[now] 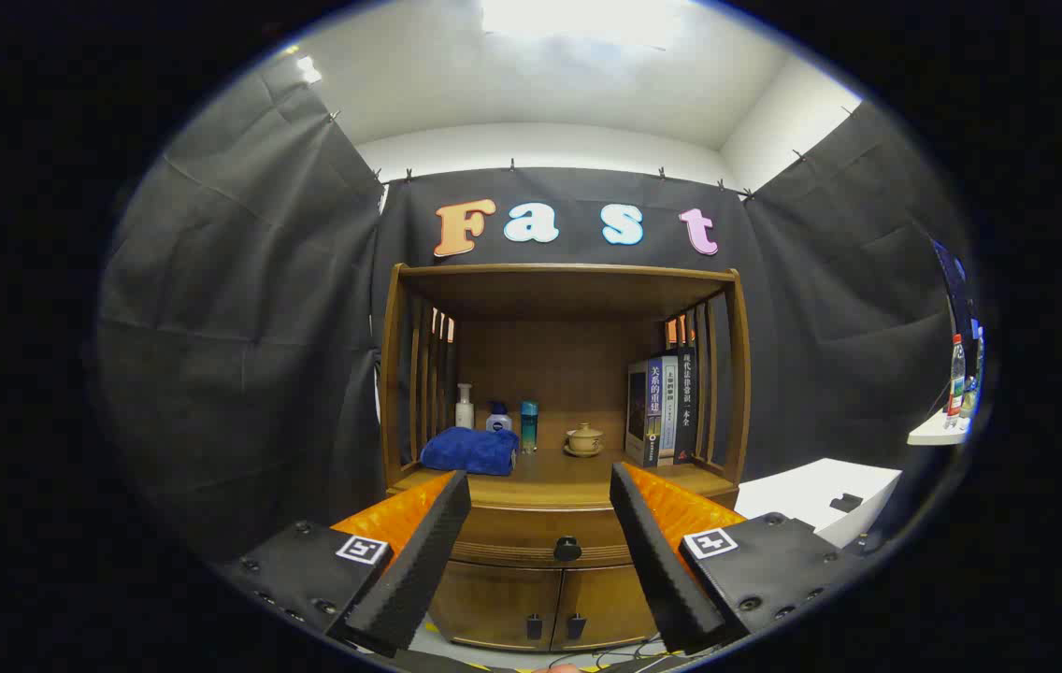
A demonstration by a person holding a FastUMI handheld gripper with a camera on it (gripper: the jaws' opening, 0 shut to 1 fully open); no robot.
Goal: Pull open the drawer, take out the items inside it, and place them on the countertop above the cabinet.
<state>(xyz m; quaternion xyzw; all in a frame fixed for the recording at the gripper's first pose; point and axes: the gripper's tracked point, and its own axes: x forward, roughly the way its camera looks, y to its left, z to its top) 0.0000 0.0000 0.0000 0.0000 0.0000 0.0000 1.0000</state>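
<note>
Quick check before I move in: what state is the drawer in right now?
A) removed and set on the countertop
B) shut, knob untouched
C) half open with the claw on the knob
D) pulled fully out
B: the drawer sits flush in the cabinet, and its knob lies beyond the open claw, untouched.

Gripper (pixel 540 551) fingers apart — closed drawer (pixel 540 533) beyond

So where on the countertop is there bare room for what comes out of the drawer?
The countertop is bare along its front edge and middle, between the blue cloth and the books. The back is crowded by three bottles and the lidded cup. The gripper is open; the drawer knob shows between its fingers.
</note>
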